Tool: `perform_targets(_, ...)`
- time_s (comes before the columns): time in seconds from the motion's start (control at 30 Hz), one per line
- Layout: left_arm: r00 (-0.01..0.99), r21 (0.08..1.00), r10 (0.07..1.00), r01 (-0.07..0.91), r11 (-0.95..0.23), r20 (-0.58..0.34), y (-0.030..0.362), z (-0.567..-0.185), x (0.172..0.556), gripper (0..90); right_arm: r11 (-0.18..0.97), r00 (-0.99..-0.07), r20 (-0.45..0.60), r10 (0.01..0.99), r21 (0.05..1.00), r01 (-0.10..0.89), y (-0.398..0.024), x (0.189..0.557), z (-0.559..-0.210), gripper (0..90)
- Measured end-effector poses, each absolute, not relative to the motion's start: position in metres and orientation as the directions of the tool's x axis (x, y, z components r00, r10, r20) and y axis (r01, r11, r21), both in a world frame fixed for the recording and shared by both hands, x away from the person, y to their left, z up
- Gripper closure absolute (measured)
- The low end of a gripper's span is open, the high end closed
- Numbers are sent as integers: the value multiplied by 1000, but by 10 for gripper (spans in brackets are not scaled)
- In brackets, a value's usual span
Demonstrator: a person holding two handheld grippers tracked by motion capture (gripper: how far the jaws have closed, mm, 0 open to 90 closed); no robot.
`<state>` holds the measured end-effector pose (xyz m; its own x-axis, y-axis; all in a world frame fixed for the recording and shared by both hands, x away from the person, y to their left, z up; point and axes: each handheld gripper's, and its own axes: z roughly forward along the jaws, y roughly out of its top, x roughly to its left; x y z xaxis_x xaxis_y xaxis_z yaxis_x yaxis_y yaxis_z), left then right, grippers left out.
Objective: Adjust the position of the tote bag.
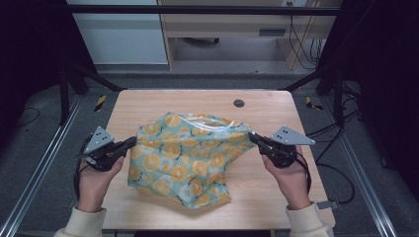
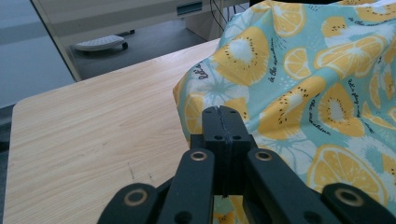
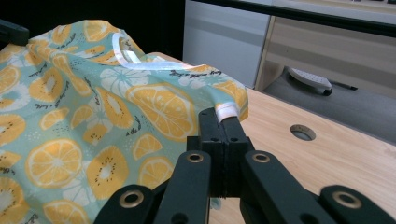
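At the left edge of the wooden table (image 1: pixel 143 103), a person's left hand (image 1: pixel 94 180) holds the left gripper (image 1: pixel 132 141), its grey three-cornered plate tilted on top. Its jaws are pressed together on the left corner of the cloth (image 1: pixel 188 155) — in the left gripper view the two black pads meet on the fabric's edge at the left gripper (image 2: pixel 223 112), with the cloth (image 2: pixel 303 93) rising up and away to the right of them.

The cloth is a pale teal piece printed with yellow-orange citrus slices and small lines of script. It sits in the middle of the table, stretched between the two grippers; its near part lies crumpled on the wood, reaching close to the front edge, while its far edge, trimmed with a white band, stands lifted. Beyond it, toward the back of the table, a round dark cable hole (image 1: pixel 238 103) is set in the wood.

At the right, the right hand (image 1: pixel 291 177) holds the right gripper (image 1: pixel 252 137). Its jaws are also clamped shut on the cloth — the right gripper view shows the right gripper (image 3: pixel 223 116) pinching the white-banded corner, the cloth (image 3: pixel 93 116) spreading to the left and the cable hole (image 3: pixel 302 132) on bare wood just to the right.
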<state>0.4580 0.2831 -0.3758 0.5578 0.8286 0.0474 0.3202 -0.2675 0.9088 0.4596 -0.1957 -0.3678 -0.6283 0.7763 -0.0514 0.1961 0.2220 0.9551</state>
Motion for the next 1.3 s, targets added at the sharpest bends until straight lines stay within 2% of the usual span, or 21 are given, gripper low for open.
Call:
perform_targets(0.87, 542, 909, 835, 293, -295, 96, 284, -386, 436, 900, 226, -649, -51, 759, 956, 189, -199, 434, -385, 900)
perform_targets(1.3, 542, 906, 834, 297, -303, 101, 283, -392, 433, 900, 225, -641, -33, 767, 949, 221, -202, 429, -398, 900)
